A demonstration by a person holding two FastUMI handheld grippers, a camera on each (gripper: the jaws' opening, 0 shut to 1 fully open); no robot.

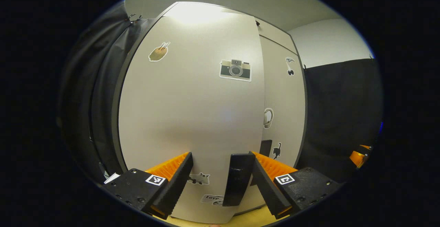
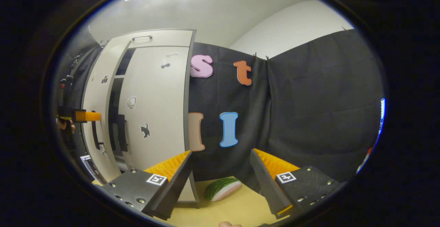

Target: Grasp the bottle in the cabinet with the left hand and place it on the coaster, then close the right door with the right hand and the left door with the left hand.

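- In my left gripper view I face the cabinet [image 1: 192,110], a tall pale grey unit with dark edges that stands on a yellow bench [image 1: 254,216].
- The cabinet's left door [image 1: 185,117] lies right in front of me, and it carries a camera sticker [image 1: 235,69] high up and a small animal sticker [image 1: 199,178] low down.
- My left gripper [image 1: 221,175] has its jaws spread open and empty, with their tips close against the lower part of that left door.
- A dark vertical door handle [image 1: 237,179] stands between the jaws, nearer the right one; I cannot tell whether either jaw touches it.
- The right door [image 1: 285,117] sits just beyond the left door's edge, with a cat sticker [image 1: 277,150] low on it.
- In my right gripper view the cabinet stands off to the left, and a dark gap shows between its two doors.
- My right gripper [image 2: 221,172] points at the black cloth wall [image 2: 309,110] beside the cabinet, with its jaws wide open and holding nothing.
- A watermelon slice toy [image 2: 222,188] lies on the bench near the cabinet's base.
- At the far left of this view, the other gripper and a hand [image 2: 63,123] sit in front of the cabinet's left door.
- I cannot make out the bottle or the coaster in either view.
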